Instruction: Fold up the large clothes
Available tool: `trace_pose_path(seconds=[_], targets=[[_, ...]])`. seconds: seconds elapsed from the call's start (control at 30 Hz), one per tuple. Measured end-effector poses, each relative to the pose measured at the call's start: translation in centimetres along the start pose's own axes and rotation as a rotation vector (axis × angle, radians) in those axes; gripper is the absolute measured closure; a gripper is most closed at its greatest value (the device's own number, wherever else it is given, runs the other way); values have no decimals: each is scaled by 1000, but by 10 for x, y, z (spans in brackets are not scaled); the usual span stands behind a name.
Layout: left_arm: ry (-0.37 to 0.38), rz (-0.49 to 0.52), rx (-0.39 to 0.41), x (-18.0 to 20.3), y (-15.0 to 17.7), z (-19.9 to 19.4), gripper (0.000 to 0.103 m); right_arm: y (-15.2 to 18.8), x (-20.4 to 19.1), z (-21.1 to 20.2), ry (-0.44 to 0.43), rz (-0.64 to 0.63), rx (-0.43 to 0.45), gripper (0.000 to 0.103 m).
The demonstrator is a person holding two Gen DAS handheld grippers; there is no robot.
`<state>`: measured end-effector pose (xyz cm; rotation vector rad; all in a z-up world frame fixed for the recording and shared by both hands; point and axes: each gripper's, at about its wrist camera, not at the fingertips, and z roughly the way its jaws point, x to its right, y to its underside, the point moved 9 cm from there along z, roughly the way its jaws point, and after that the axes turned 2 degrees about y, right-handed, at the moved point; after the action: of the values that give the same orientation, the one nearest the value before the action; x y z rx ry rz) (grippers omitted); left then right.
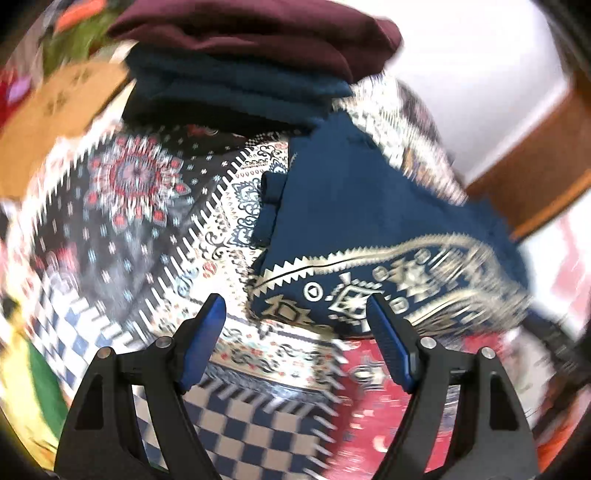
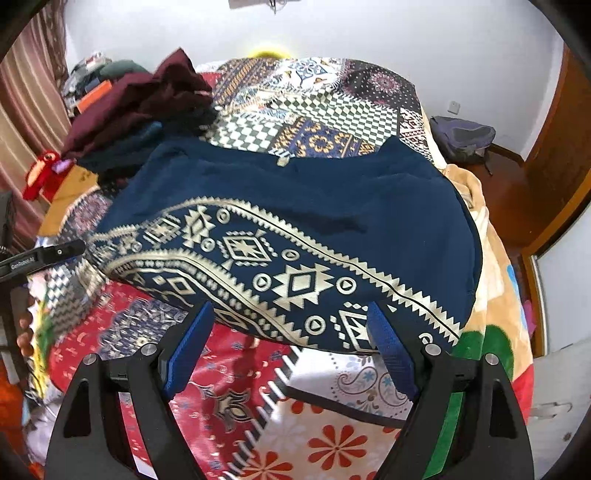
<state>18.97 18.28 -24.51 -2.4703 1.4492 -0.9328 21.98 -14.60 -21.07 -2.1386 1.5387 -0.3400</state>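
A dark blue garment (image 2: pixel 295 206) with a gold geometric band lies spread flat on the patchwork bedspread (image 2: pixel 317 110). My right gripper (image 2: pixel 290 321) is open and empty, its blue pads at the garment's near hem. The garment also shows in the left wrist view (image 1: pixel 351 206), where it lies right of centre with a sleeve folded in. My left gripper (image 1: pixel 295 314) is open and empty, hovering just before the garment's patterned hem. The left gripper's body shows at the left edge of the right wrist view (image 2: pixel 44 254).
A stack of folded clothes, maroon (image 1: pixel 258 33) on top of dark blue (image 1: pixel 236 88), sits at the back of the bed; it also shows in the right wrist view (image 2: pixel 140 107). A backpack (image 2: pixel 461 136) lies on the floor by a wooden door (image 2: pixel 557 155).
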Motion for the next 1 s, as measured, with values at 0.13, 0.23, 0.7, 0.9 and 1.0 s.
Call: trace_pose_path(seconds=[0.13, 0.23, 0.7, 0.9, 1.0], targets=[[183, -182, -17, 0, 3, -1, 26, -1, -2, -1, -14, 15, 10, 20], [291, -261, -69, 10, 10, 16, 26, 1, -3, -1, -22, 26, 7, 20], [324, -446, -75, 33, -26, 87, 25, -14, -7, 11, -145, 164, -4, 20], [133, -408, -7, 41, -45, 98, 67, -22, -10, 12, -184, 219, -14, 20], [152, -415, 56, 42, -50, 88, 82, -29, -12, 11, -158, 199, -13, 20]])
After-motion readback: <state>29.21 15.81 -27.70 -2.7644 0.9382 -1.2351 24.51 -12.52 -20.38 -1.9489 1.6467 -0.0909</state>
